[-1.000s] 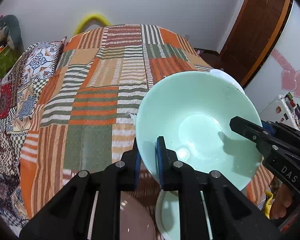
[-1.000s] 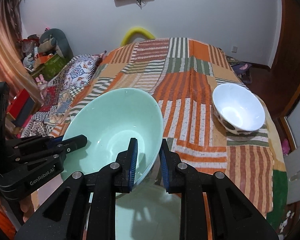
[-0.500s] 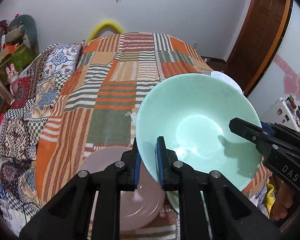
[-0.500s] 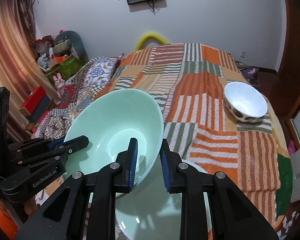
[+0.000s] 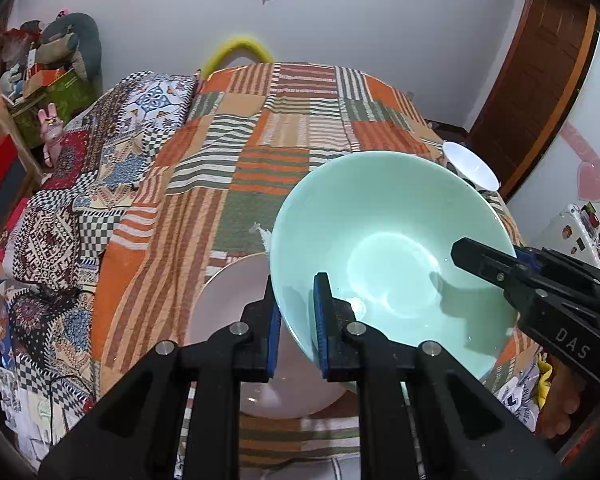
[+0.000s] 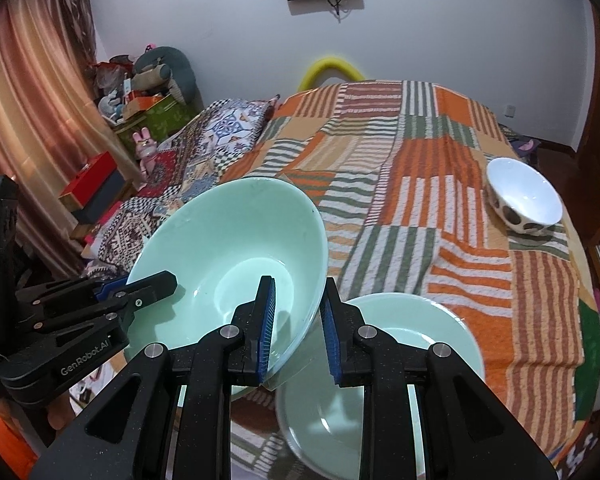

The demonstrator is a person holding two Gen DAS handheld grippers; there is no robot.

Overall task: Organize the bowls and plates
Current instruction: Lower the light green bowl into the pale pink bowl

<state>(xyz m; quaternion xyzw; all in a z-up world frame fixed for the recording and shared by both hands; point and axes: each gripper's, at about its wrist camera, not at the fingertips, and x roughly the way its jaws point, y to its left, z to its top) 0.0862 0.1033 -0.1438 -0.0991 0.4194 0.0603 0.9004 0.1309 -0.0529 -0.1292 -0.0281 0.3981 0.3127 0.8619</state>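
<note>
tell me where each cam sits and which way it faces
Left wrist: rides the left tongs, facing up the quilted bed; they clamp the mint bowl above a pink plate.
Right wrist: rides the right tongs, clamping the opposite rim over a mint plate.
Shared: bowl, bed, white spotted bowl.

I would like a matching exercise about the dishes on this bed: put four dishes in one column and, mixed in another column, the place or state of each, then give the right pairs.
Things:
1. mint green bowl
2. mint green plate
3. pink plate
4. white spotted bowl

Places or states:
A. standing alone near the far right edge of the patchwork bedspread
B. lifted and tilted, its rim gripped by the left gripper and the right gripper
C. lying below the right gripper
D. lying below the left gripper

Pairs: 1-B, 2-C, 3-D, 4-A
</note>
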